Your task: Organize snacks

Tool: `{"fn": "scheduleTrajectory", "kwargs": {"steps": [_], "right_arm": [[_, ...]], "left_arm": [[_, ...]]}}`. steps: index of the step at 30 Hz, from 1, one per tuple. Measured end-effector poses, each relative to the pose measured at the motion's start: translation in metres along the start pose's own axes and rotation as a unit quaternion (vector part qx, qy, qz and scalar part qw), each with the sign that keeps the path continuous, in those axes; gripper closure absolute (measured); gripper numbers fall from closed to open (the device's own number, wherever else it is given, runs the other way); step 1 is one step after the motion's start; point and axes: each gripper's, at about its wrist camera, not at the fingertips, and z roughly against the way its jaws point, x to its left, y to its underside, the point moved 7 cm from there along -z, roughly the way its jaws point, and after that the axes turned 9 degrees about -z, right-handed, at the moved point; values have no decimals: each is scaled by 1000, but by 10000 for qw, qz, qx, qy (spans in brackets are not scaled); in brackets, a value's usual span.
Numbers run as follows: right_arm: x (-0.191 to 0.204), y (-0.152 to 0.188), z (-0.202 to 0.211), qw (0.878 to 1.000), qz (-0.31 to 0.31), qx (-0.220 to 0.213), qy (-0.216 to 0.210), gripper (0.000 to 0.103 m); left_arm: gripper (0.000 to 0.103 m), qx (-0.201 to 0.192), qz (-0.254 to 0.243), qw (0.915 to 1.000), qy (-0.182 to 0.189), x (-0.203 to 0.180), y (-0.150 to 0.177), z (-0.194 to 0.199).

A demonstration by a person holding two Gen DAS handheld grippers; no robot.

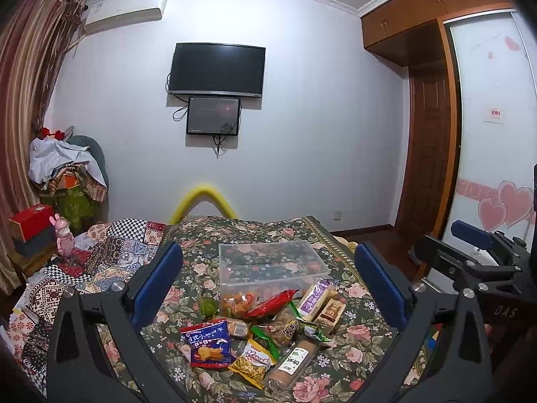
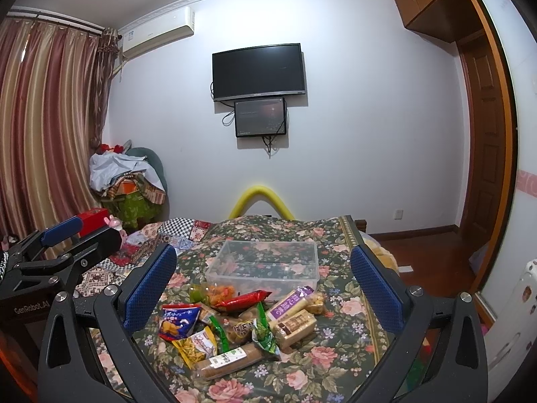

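A pile of snack packets lies on a floral bedspread (image 1: 355, 346): a blue chip bag (image 1: 208, 342), a yellow bag (image 1: 251, 366), a red packet (image 1: 272, 304), a long biscuit roll (image 1: 292, 362) and a purple-labelled pack (image 1: 315, 299). An empty clear plastic box (image 1: 272, 262) stands just behind the pile. My left gripper (image 1: 268, 282) is open and empty, held above the pile. In the right wrist view the same pile shows with the blue bag (image 2: 178, 322), the biscuit roll (image 2: 231, 359) and the clear box (image 2: 265, 262). My right gripper (image 2: 263, 282) is open and empty above it.
A patchwork quilt (image 1: 110, 252) covers the bed's left side. A pink figurine (image 1: 62, 235) and red box (image 1: 30, 221) stand at far left. A yellow foam arch (image 1: 201, 198) rises past the bed's far edge. A wardrobe (image 1: 486, 134) and door are at right.
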Motion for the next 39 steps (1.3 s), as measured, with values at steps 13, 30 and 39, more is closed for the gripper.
{"fn": "scheduleTrajectory", "kwargs": {"steps": [13,30,39], "right_arm": [[3,7,-5,10000,-7,50,-23,0],[-31,44,-58,9966,-204,738,306,0],[-62,89,-98,9851,-382,1551,631,0]], "left_arm": [[0,38,30,10000,-25,1,3,-3],[0,567,-1,9984,-55,20,39,-47],[16,1512,126,9882,-224,53,100,-96]]}}
